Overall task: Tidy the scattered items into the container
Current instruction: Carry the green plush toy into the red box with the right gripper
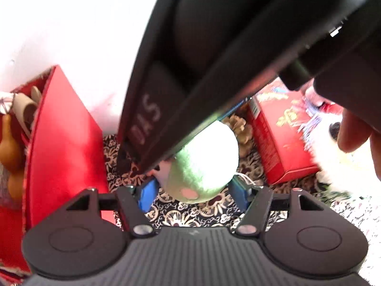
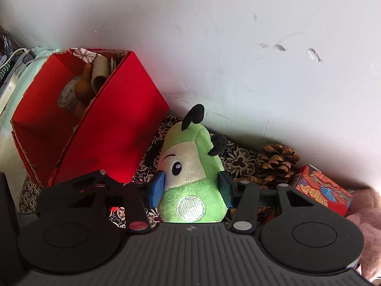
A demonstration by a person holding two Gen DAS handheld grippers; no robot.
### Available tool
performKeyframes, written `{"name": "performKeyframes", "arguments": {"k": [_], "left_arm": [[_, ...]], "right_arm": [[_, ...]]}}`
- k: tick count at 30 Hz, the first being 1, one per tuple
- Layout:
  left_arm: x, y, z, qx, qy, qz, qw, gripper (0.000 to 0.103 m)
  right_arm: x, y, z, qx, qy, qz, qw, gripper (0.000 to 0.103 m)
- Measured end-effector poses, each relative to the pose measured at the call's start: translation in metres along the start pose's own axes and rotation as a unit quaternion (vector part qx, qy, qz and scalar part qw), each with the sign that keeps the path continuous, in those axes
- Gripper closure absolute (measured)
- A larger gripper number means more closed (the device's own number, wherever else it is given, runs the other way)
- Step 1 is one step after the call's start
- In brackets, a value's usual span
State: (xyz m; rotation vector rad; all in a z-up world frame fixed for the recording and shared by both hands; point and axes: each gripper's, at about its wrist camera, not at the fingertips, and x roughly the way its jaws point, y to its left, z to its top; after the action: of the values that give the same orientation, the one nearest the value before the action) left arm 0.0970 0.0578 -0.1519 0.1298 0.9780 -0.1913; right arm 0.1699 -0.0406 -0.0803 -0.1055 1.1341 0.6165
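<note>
The red box stands at the cloth's left edge by the wall. Right gripper clamps the green plush beside it; left gripper gapes, risking a collision, knocking it loose

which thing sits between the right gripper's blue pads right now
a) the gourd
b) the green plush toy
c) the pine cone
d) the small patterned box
b: in the right wrist view the green plush toy sits between the blue pads of the right gripper, while the pine cone and small patterned box lie off to its side and the gourd is in the red container.
</note>
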Motion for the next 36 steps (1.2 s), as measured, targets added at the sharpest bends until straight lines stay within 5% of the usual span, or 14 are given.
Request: {"name": "performKeyframes", "arguments": {"k": [13,20,25,28,29,33,36], "left_arm": [[-0.126,0.022,0.017,-0.066,-0.129,-0.04,0.9887,0.038],[-0.159,0.055,-0.006,-0.086,-0.153,-0.006,0.9845,0.038],[-0.15,0.107,-0.024,-0.145,-0.122,0.002,0.9819,0.038],[-0.137,0.142,-0.037,-0.186,-0.099,-0.004,0.9776,0.038],[-0.131,0.153,-0.041,-0.198,-0.089,-0.005,0.9761,0.04],[-0.119,0.188,-0.058,-0.212,-0.075,0.021,0.9741,0.041],[-0.112,0.22,-0.068,-0.225,-0.059,0.021,0.9724,0.04]], "right_arm": [[-0.118,0.066,0.031,-0.179,-0.062,-0.032,0.981,0.054],[-0.097,0.138,0.071,-0.328,-0.018,-0.006,0.944,0.056],[-0.065,0.192,0.077,-0.415,0.021,0.006,0.909,0.06],[-0.046,0.222,0.086,-0.446,0.048,0.021,0.893,0.076],[-0.037,0.233,0.091,-0.452,0.058,0.027,0.89,0.093],[0.003,0.257,0.106,-0.453,0.072,0.028,0.888,0.097],[0.017,0.257,0.122,-0.404,0.067,0.042,0.912,0.093]]}}
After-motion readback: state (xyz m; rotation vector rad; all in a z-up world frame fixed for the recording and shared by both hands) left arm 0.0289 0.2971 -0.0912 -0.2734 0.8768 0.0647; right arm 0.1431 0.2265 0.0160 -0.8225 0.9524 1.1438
